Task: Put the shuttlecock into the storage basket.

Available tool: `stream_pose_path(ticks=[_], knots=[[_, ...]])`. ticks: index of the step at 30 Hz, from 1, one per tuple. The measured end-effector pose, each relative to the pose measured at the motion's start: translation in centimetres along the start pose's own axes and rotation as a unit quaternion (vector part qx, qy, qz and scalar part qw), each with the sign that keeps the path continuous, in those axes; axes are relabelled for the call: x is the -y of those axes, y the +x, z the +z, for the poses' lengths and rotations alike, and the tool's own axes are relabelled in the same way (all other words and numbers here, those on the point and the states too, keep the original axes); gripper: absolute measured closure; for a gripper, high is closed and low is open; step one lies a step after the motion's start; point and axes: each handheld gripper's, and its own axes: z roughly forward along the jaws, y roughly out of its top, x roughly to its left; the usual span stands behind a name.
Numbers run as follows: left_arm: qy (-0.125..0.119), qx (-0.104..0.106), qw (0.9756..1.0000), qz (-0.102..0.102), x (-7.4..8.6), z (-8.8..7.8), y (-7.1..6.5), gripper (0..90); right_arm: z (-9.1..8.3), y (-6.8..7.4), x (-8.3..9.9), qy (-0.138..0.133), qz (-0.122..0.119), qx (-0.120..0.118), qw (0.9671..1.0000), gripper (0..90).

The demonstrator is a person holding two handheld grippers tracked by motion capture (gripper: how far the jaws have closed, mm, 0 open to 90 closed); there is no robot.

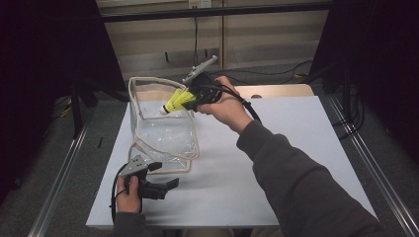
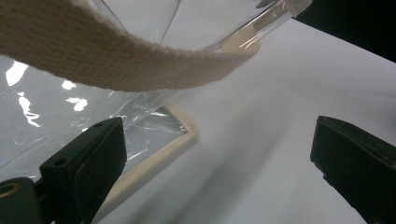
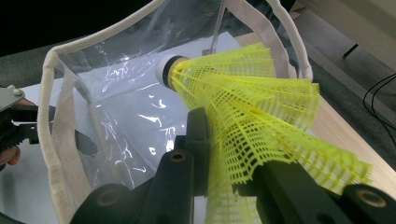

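High view shows the right gripper clamped on a yellow shuttlecock, holding it tilted over the open top of a clear bag that stands on the white table; the left gripper rests near the bag's near side, jaws spread wide and holding nothing

Counts: 1 yellow shuttlecock w/ white cork tip. 1 clear plastic bag, cream trim, 2 cream webbing handles. 2 grippers: left gripper, right gripper, each w/ 2 black jaws and 1 grey plate. 1 white desk. 2 hands, 1 person.
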Motion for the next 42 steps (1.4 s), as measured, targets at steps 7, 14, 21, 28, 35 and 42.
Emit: stream_pose_path(ticks=[7,14,21,28,35,42], knots=[[-0.001,0.000,1.0000,-0.001,0.0,0.1,0.0,3.7,0.6,0.4,-0.5,0.004,-0.005,-0.002,1.0000,80.0],[-0.003,0.000,1.0000,-0.002,0.0,0.0,0.0,3.6,1.3,0.6,-0.7,0.007,-0.007,-0.002,1.0000,80.0],[-0.002,0.001,1.0000,-0.002,0.0,0.0,0.0,3.6,2.1,0.9,-0.9,0.012,-0.008,0.000,0.9999,80.0],[-0.004,0.000,1.0000,-0.003,0.0,0.0,0.1,3.6,2.7,1.1,-1.2,0.016,-0.009,0.001,0.9998,80.1],[-0.004,0.000,1.0000,-0.003,0.0,0.0,0.1,3.6,2.8,0.9,-1.1,0.017,-0.007,0.005,0.9998,80.1],[-0.004,0.000,1.0000,-0.003,0.0,0.0,0.1,3.6,2.7,1.1,-1.1,0.016,-0.010,0.007,0.9998,80.1]])
